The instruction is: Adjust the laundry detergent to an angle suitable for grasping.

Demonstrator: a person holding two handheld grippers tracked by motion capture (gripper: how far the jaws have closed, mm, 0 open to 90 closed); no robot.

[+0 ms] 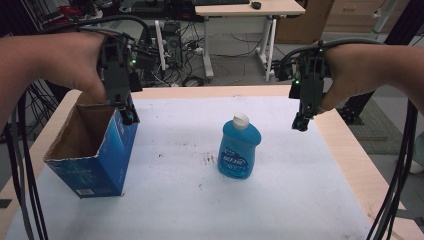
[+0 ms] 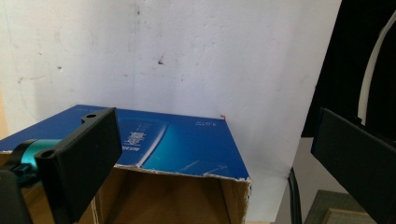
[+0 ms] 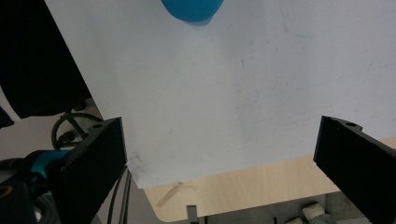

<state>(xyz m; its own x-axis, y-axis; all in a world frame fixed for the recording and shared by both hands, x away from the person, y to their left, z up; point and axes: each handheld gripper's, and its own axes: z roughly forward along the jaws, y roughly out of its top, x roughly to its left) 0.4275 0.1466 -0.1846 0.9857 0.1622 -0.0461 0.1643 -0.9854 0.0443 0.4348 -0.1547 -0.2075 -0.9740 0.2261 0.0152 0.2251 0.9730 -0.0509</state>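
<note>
A blue bottle (image 1: 239,149) with a white cap stands upright near the middle of the white sheet (image 1: 200,200). An open-topped blue cardboard box (image 1: 92,145) stands at the left; its brown inside shows. My left gripper (image 1: 127,114) hangs over the box's far right corner, jaws wide apart and empty; in the left gripper view the box (image 2: 182,149) lies just below the gripper (image 2: 215,154). My right gripper (image 1: 301,121) hovers to the right of the bottle, apart from it, open with nothing held. The bottle's base (image 3: 192,9) shows at the top of the right gripper view.
The wooden table's edge (image 1: 350,150) borders the sheet on the right. Behind the table are a desk (image 1: 250,10), a computer tower and tangled cables on the floor. Black cables (image 1: 395,190) hang along the right side.
</note>
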